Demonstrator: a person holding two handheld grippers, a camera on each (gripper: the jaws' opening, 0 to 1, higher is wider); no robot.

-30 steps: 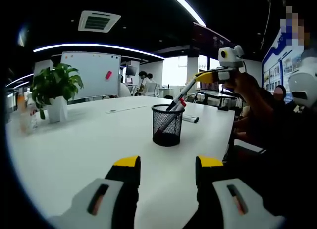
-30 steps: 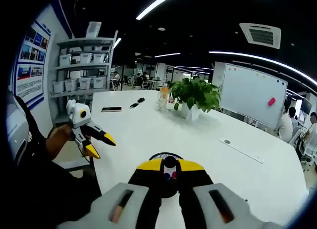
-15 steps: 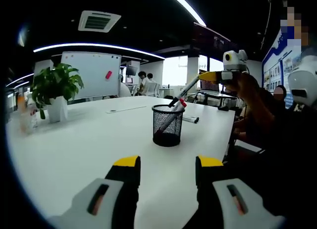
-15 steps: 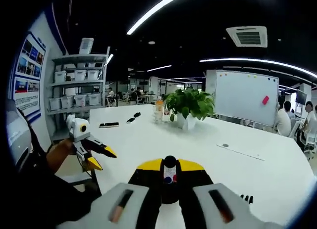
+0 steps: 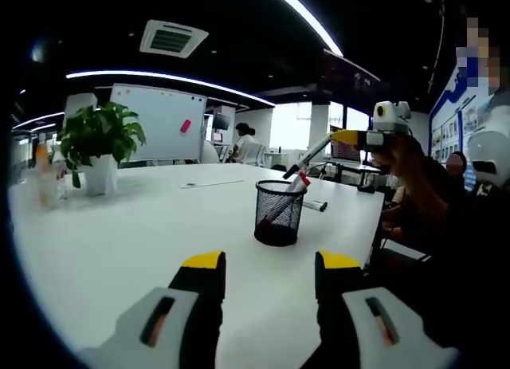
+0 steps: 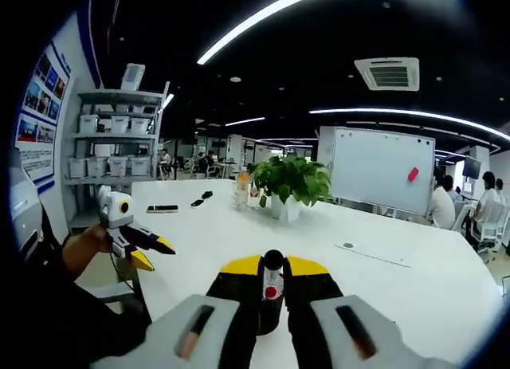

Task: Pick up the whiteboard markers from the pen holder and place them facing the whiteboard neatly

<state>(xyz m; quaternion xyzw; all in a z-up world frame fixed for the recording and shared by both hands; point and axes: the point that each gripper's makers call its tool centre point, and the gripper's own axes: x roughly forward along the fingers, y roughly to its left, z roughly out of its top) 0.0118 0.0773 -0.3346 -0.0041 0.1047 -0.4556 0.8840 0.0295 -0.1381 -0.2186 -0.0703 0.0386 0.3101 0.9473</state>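
White office table (image 5: 119, 225) carries a mesh holder (image 5: 280, 213); left jaws gape empty, right jaws grip a marker (image 6: 272, 283).

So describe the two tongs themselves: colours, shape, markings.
Left tongs: two black jaws with yellow tips, set on pale grey bodies, each with a dark slot showing a red-orange mark. Right tongs: same build, yellow-tipped black jaws on grey bodies with slots. A white housing tops each tool. The person wears dark sleeves.
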